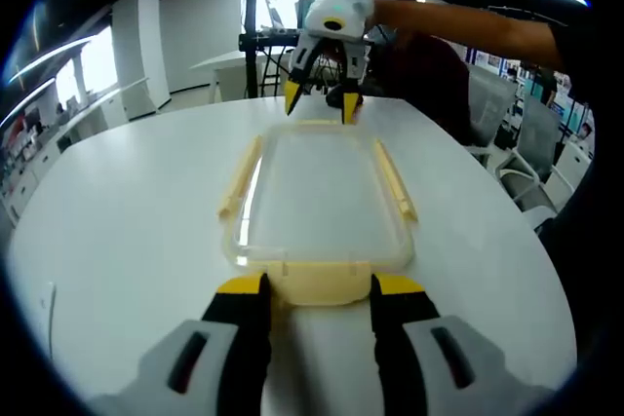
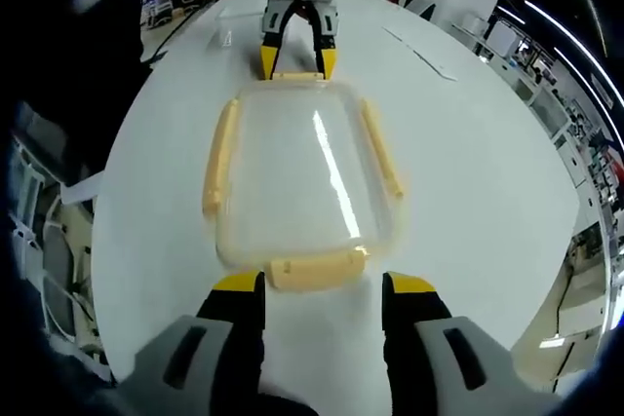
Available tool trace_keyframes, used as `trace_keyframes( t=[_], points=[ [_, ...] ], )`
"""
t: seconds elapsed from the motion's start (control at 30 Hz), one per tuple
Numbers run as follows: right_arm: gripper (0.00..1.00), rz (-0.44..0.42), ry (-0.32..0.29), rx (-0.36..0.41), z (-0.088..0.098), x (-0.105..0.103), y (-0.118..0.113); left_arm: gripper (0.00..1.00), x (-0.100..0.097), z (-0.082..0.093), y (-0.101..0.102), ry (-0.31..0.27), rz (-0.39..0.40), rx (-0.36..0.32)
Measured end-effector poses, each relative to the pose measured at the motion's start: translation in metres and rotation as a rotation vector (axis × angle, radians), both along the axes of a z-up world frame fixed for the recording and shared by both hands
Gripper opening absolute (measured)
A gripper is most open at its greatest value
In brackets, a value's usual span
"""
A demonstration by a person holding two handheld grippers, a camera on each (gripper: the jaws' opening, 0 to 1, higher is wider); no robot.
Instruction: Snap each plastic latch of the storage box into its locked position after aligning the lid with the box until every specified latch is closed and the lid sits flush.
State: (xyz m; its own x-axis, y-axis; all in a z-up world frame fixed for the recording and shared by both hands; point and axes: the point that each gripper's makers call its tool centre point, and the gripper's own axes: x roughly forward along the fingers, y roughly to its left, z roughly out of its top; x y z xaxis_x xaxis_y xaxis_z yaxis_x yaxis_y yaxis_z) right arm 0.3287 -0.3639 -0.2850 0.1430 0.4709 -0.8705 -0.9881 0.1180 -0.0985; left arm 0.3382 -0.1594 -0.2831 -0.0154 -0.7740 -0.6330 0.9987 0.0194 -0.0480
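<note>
Open-plan office w/ ceiling light strips and desks behind; round white tabletop [image 1: 127, 211] carries the job. Clear storage box [image 1: 320, 204] w/ its transparent lid [image 2: 297, 163] on top sits mid-tabletop, lengthwise between the two grippers. Four pale yellow latches: one per long side, one per short end.

Left gripper [image 1: 317, 291], seen in its own view, has its fingers spread either side of the near end latch [image 1: 317, 284], tips just beside it, gripping nothing. Right gripper [image 2: 322, 291] is likewise spread, its fingers flanking the opposite end latch [image 2: 317, 268], also empty. Each gripper shows at the far end of the other's view, hovering right at its end of the box.

Side latches [image 2: 220, 165] look flared outward, prob. not locked yet. End latches also look un-snapped, though can't tell for sure. Lid seems roughly aligned on the rim; whether it's fully flush can't be judged.

Risks from here, as I read it:
- Pushing one end only → box slides on the smooth tabletop; both ends braced should counter that.
- Lid slightly off the rim → latch won't catch, or snaps crooked and leaves a corner raised.
- Fingers straddle the latch instead of pressing on it → tips may slip past, no snap.
- Hard press on the clear lid → flex, opposite end pops up.
</note>
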Motion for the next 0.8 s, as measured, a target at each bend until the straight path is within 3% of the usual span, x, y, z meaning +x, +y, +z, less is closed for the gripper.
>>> trace_keyframes(
  t=[0.8],
  points=[
    [0.39, 0.039, 0.101, 0.004, -0.008, -0.023, 0.019, 0.4, -0.003, 0.0, -0.003, 0.003, -0.006, 0.0]
  ],
)
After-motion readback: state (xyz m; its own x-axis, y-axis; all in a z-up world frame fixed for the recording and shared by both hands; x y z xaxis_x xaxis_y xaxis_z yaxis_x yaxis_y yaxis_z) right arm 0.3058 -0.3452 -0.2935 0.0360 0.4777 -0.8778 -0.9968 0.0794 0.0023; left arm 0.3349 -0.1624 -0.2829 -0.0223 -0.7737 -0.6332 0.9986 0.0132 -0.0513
